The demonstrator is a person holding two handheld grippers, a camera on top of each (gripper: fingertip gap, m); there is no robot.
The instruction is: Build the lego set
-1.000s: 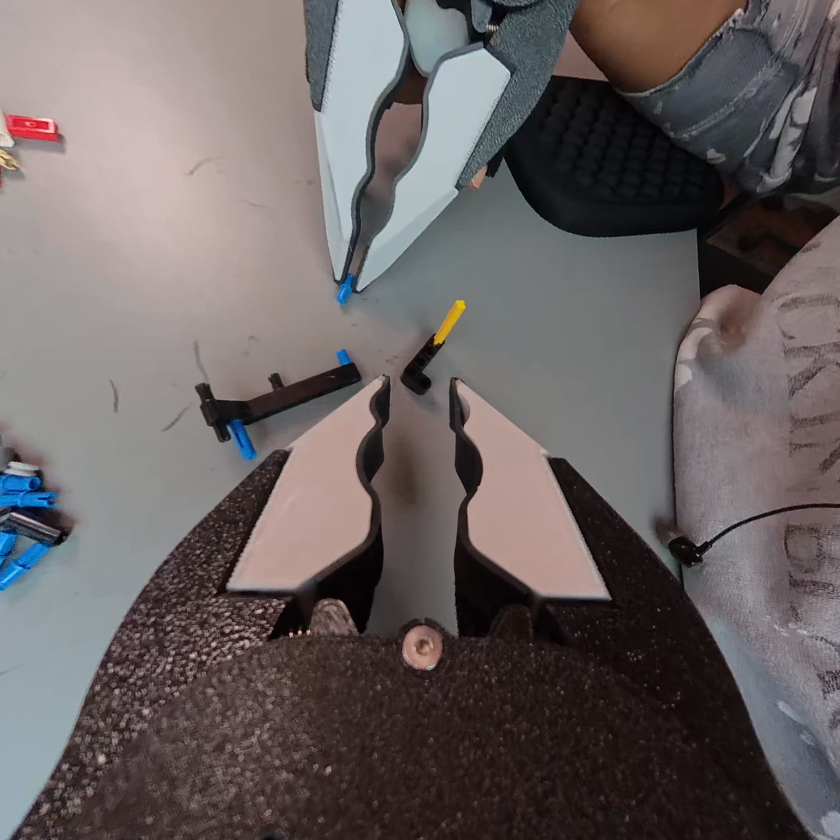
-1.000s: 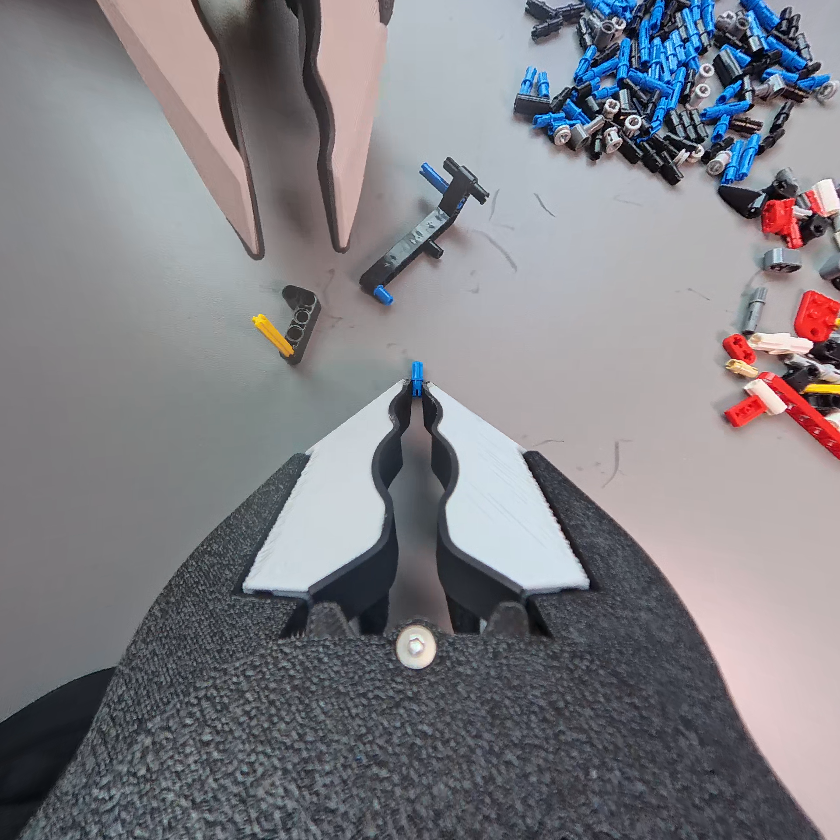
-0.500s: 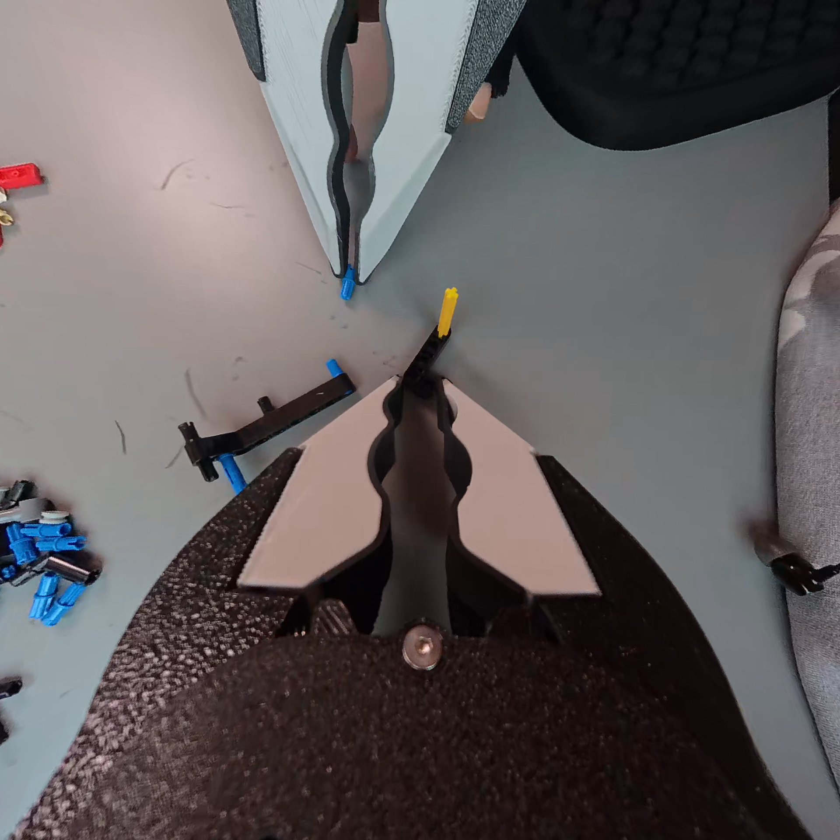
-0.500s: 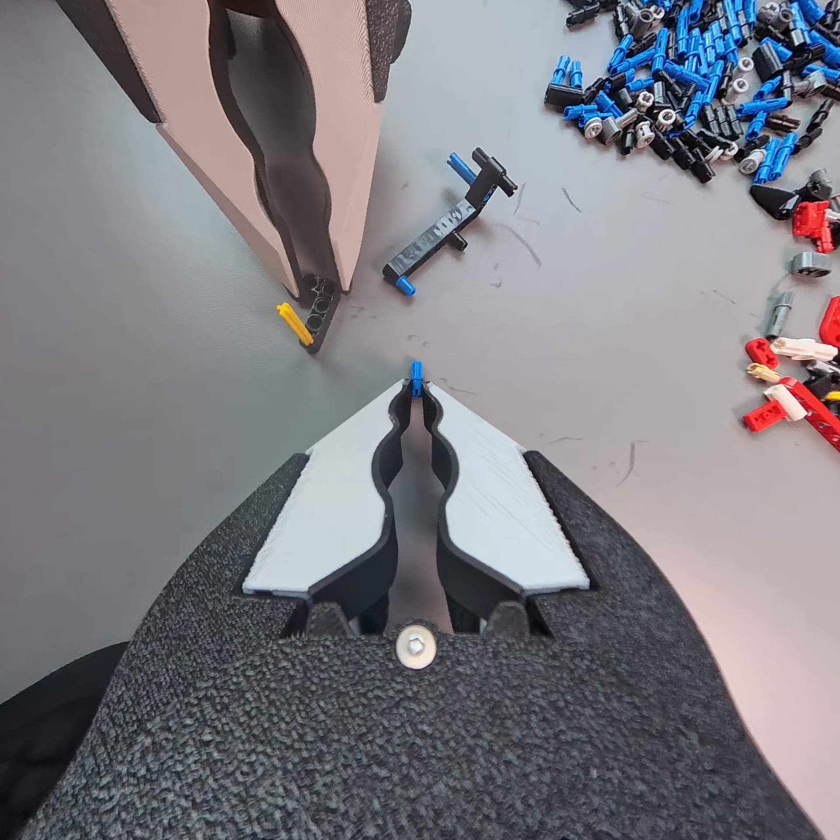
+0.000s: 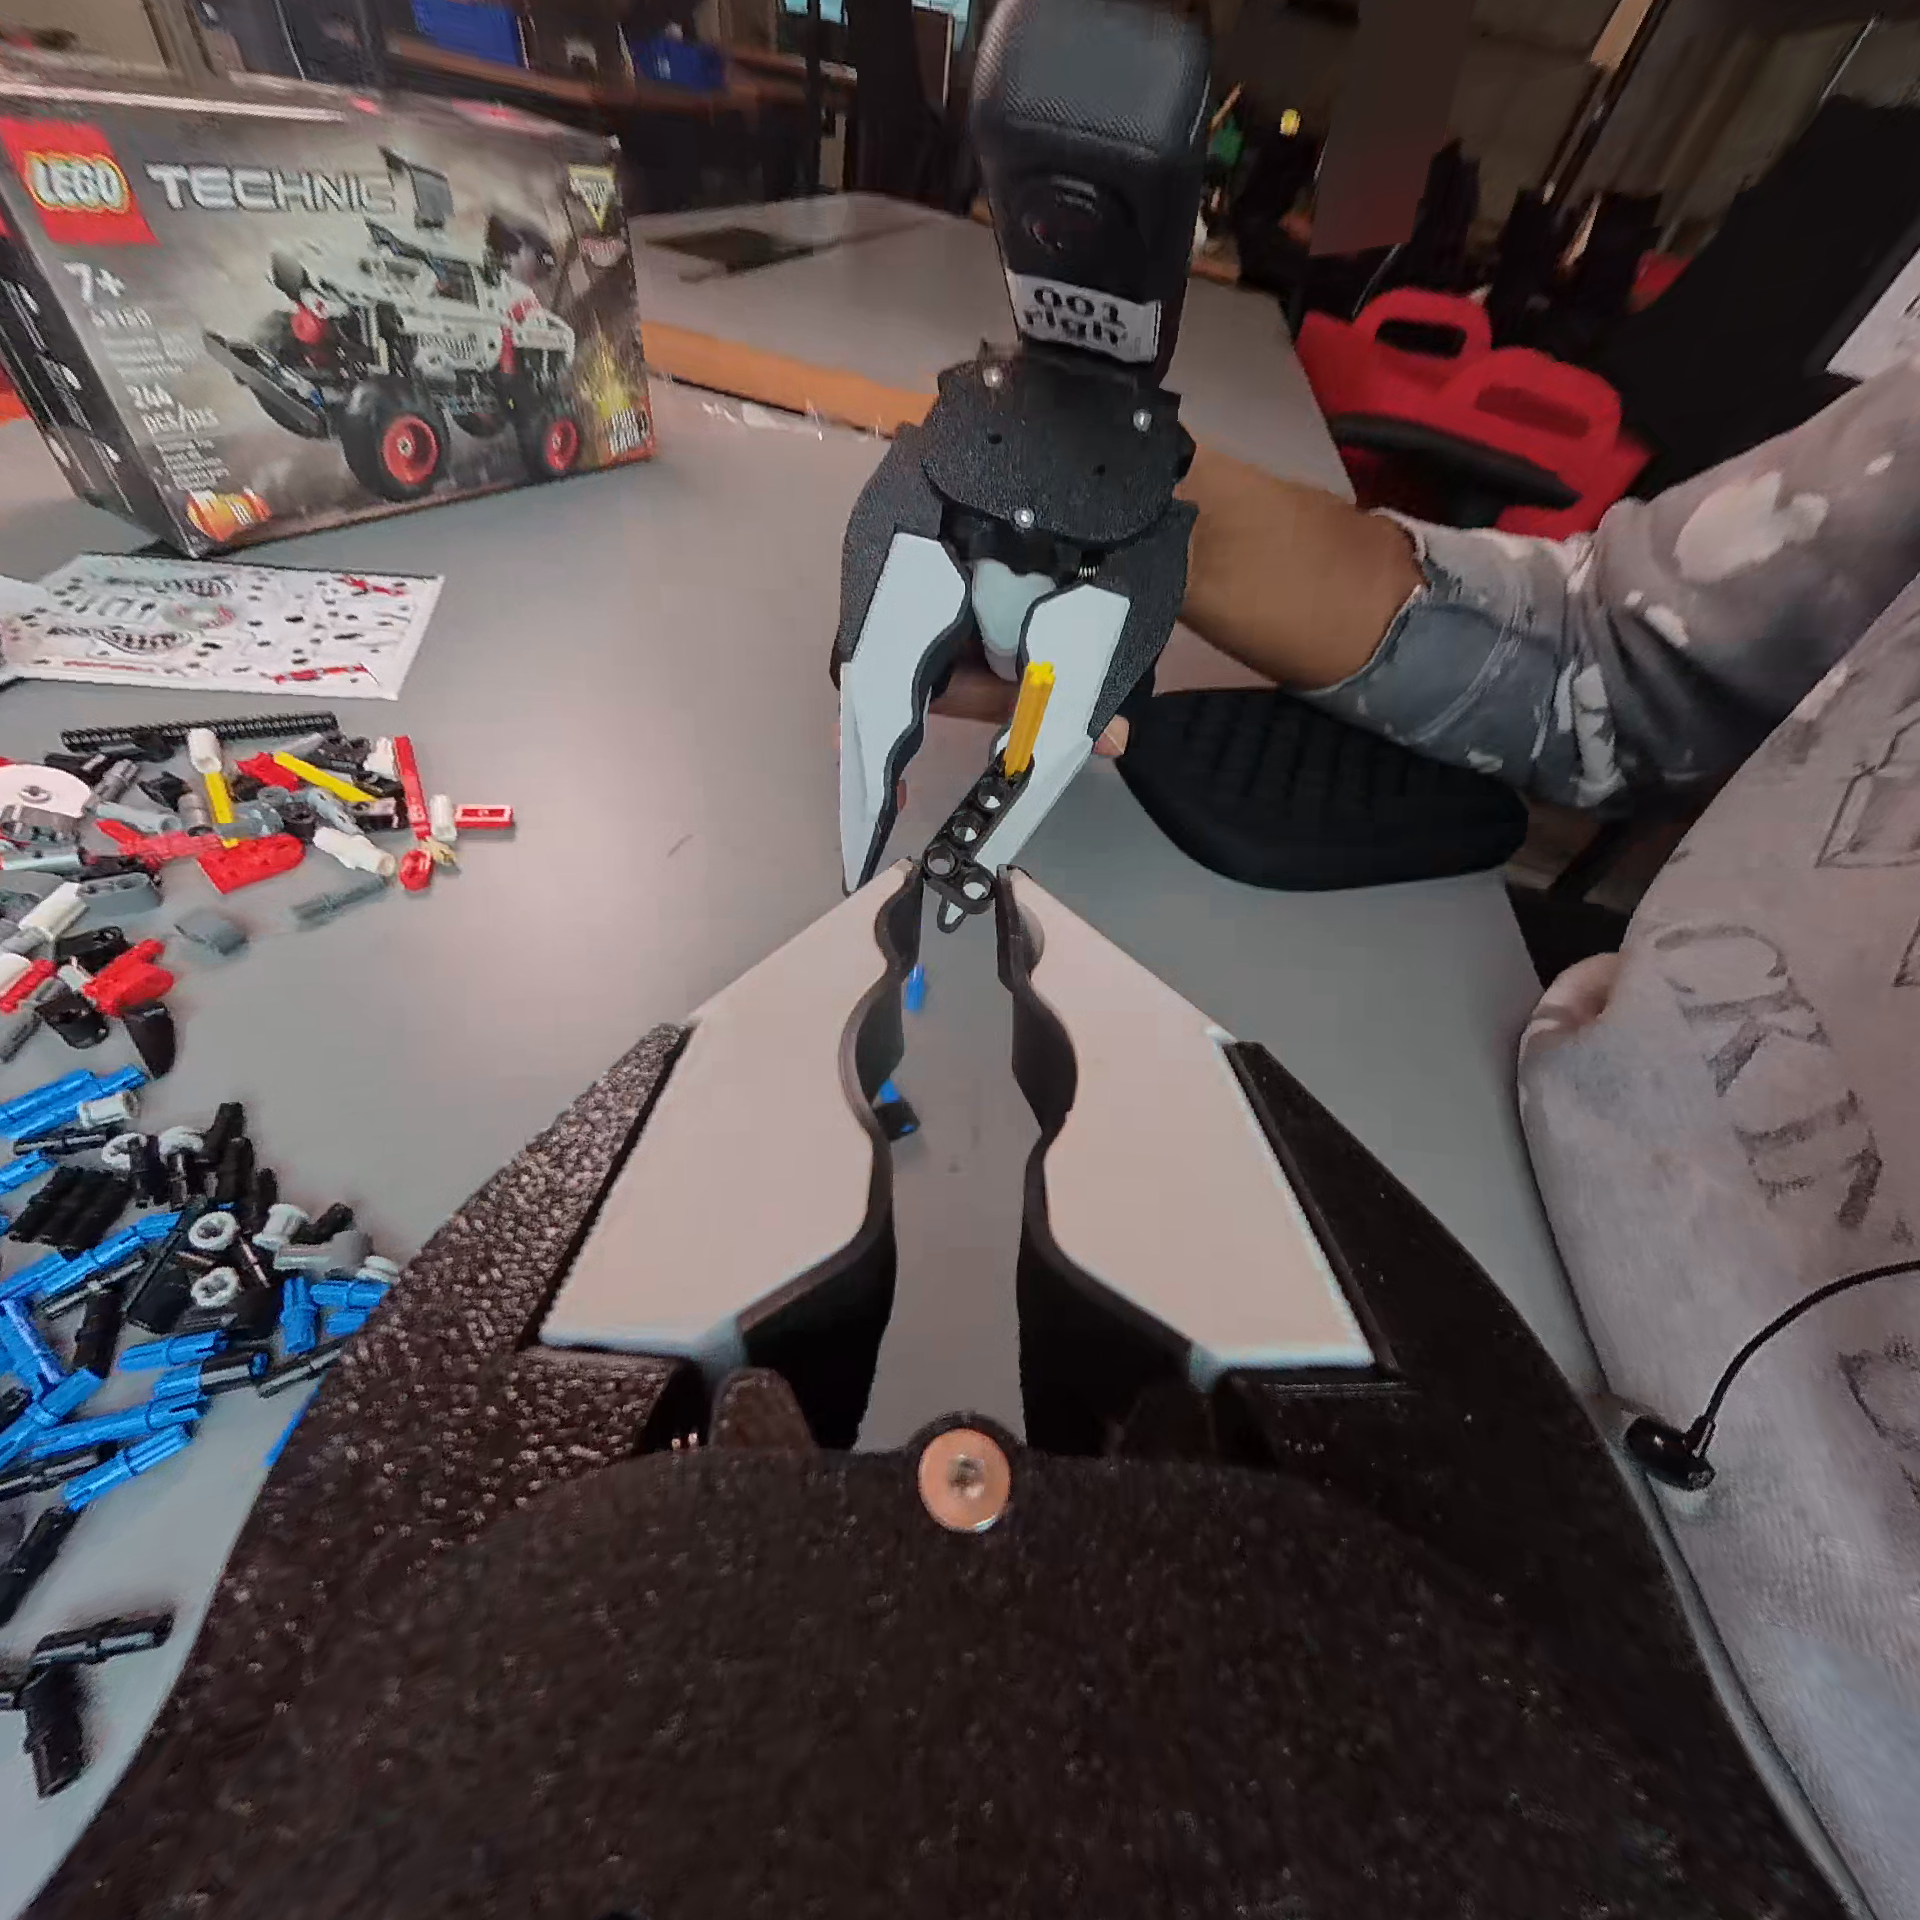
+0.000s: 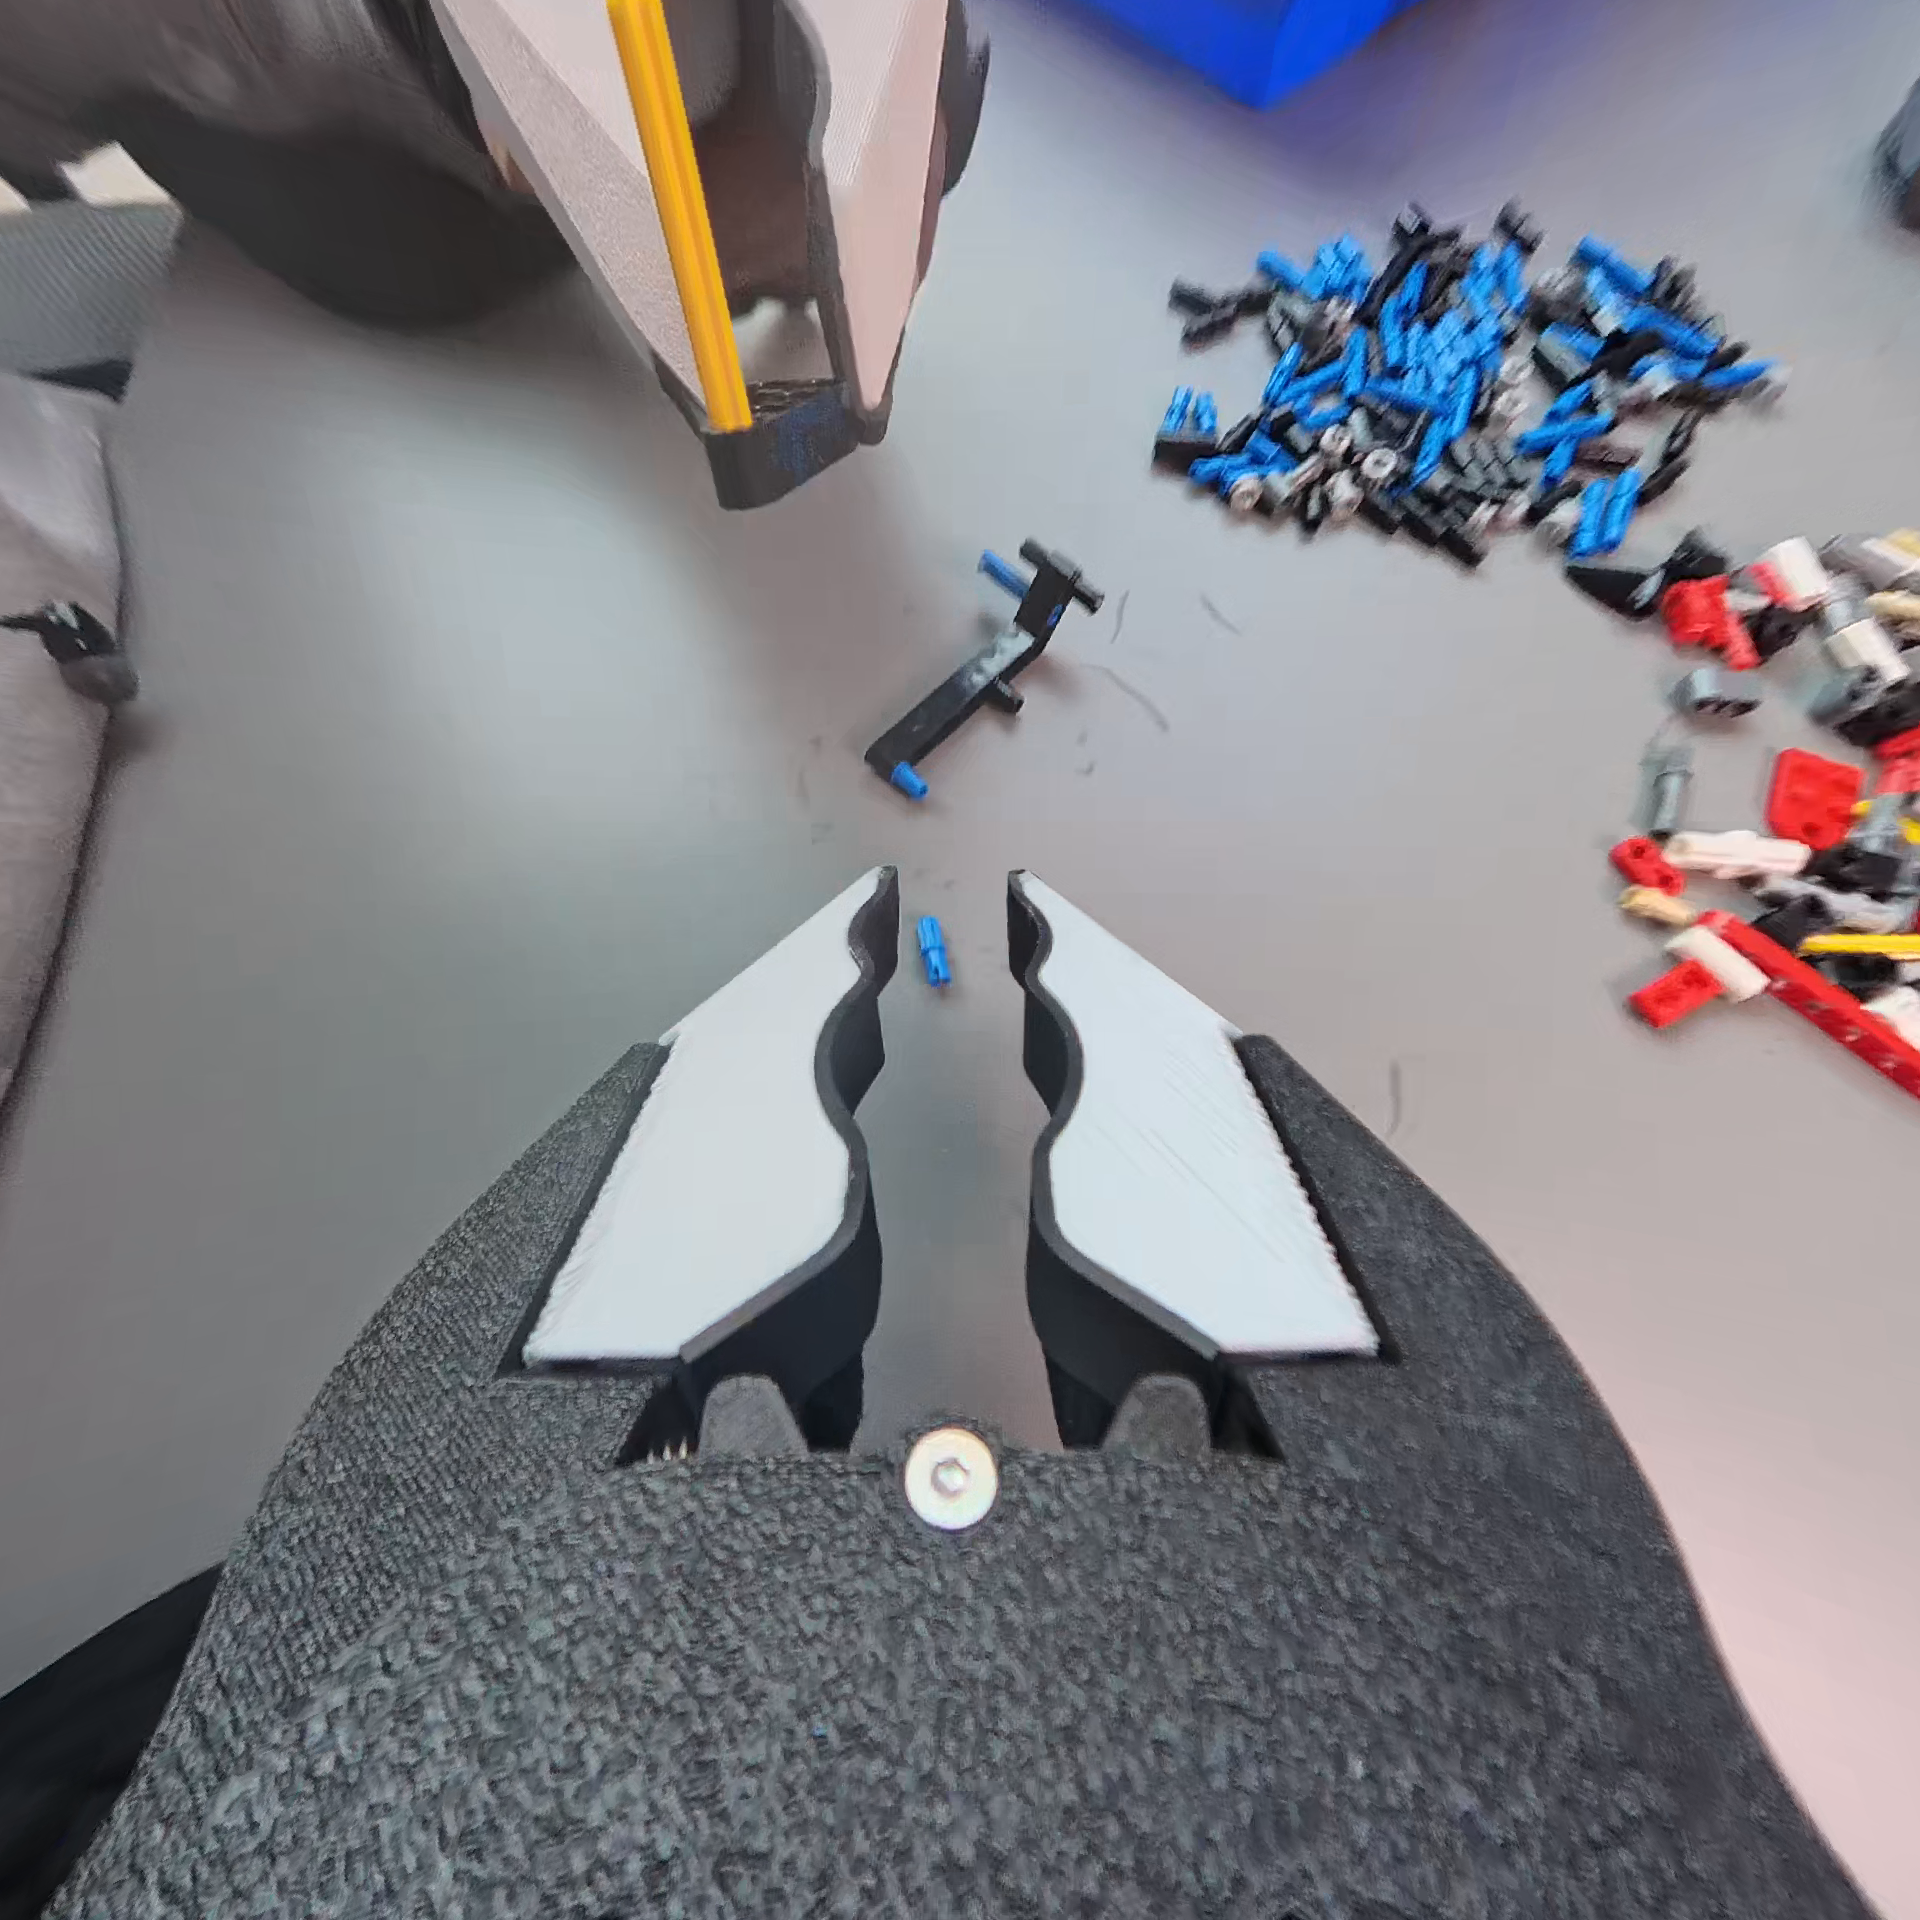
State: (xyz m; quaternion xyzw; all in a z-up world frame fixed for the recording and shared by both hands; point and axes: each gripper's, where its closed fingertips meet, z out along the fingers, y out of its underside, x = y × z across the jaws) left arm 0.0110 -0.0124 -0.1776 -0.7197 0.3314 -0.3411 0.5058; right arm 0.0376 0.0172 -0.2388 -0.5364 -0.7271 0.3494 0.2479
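My left gripper [image 5: 958, 891] is shut on a black bent beam [image 5: 971, 831] with a yellow axle [image 5: 1031, 715] in its far end, and holds it up off the grey table [image 5: 623, 935]. The right wrist view shows this beam [image 6: 779, 447] and axle [image 6: 675, 208] at the top. My right gripper [image 6: 953, 883] is open and empty; it shows just beyond the beam in the left wrist view [image 5: 966, 748]. A small blue pin [image 6: 933, 951] lies on the table between the right fingertips. A black beam assembly with blue pins [image 6: 977, 675] lies farther ahead.
A pile of blue and black pins [image 6: 1455, 384] and red, white and grey pieces [image 6: 1818, 883] lie to the right. The set's box [image 5: 312, 312] and a printed sheet [image 5: 218, 623] stand at the back left. A black cushion [image 5: 1320, 790] and a person's arm [image 5: 1455, 623] are behind. Some 8 centimeters of space lies between my two pairs of fingers.
My left gripper closed on the black beam and lifted it off the table, tilting upward. My right gripper opened, and the blue pin now lies on the table.
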